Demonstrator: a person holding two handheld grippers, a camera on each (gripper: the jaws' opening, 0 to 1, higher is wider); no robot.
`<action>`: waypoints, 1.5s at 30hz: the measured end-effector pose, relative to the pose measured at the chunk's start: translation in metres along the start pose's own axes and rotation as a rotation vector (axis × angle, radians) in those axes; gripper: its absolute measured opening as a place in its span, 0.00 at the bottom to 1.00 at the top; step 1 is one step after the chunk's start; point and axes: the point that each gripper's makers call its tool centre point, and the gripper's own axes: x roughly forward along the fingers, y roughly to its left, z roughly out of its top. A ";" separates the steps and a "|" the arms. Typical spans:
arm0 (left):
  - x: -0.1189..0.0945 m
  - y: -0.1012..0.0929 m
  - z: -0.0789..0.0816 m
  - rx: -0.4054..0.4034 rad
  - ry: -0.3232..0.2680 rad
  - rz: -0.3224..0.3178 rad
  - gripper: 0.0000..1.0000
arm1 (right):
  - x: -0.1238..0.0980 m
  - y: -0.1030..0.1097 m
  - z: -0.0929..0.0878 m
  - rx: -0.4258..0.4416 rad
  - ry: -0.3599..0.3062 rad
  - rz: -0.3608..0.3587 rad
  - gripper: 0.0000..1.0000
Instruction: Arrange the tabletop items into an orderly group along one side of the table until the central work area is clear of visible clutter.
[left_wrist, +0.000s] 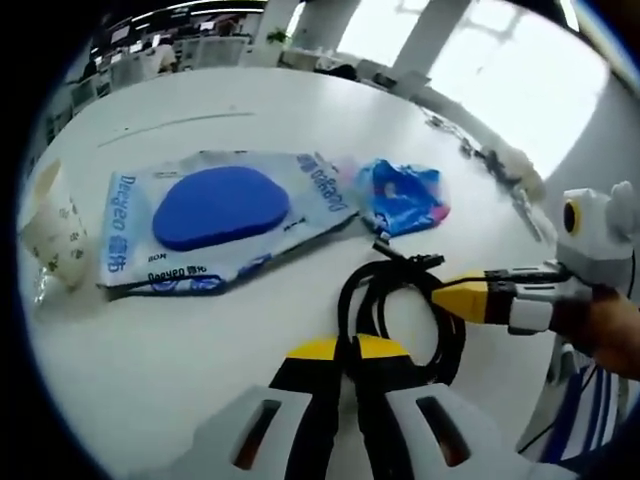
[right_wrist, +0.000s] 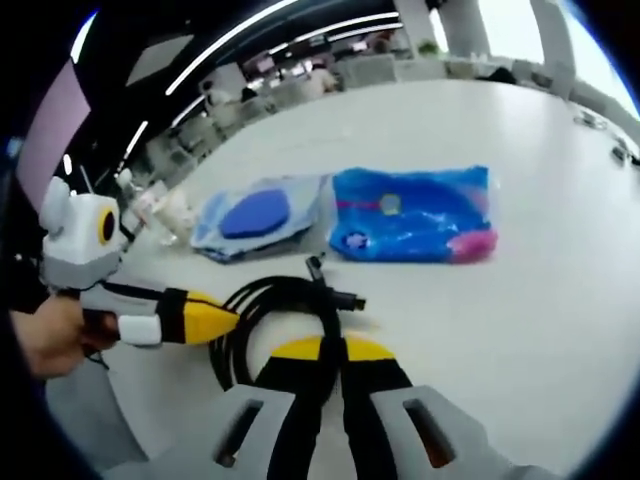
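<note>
A coiled black cable (left_wrist: 400, 300) lies on the white table (left_wrist: 150, 350) near its edge. My left gripper (left_wrist: 347, 350) is shut on the near side of the coil, the cord running up between its yellow tips. My right gripper (left_wrist: 450, 295) comes in from the right and pinches the coil's other side. In the right gripper view the same cable (right_wrist: 270, 300) passes between my right gripper (right_wrist: 335, 350), and the left gripper (right_wrist: 225, 318) meets the coil from the left. Beyond it lie a clear pack with a blue oval pad (left_wrist: 220, 215) and a blue plastic bag (left_wrist: 405, 195).
A white patterned bag (left_wrist: 50, 235) stands at the table's left edge. Small clutter (left_wrist: 500, 165) runs along the far right rim. The pad pack (right_wrist: 255, 215) and blue bag (right_wrist: 415, 215) lie side by side mid-table. A person's hand (right_wrist: 50, 335) holds the left gripper.
</note>
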 end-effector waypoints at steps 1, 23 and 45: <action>0.000 0.000 0.001 0.003 -0.002 0.001 0.03 | 0.000 0.000 0.000 0.003 0.001 0.001 0.02; 0.002 0.001 0.003 -0.007 -0.025 0.004 0.03 | 0.001 -0.001 0.000 0.002 -0.007 0.013 0.02; -0.001 0.004 0.008 -0.040 -0.088 0.002 0.12 | 0.003 -0.003 0.002 -0.045 0.019 -0.014 0.03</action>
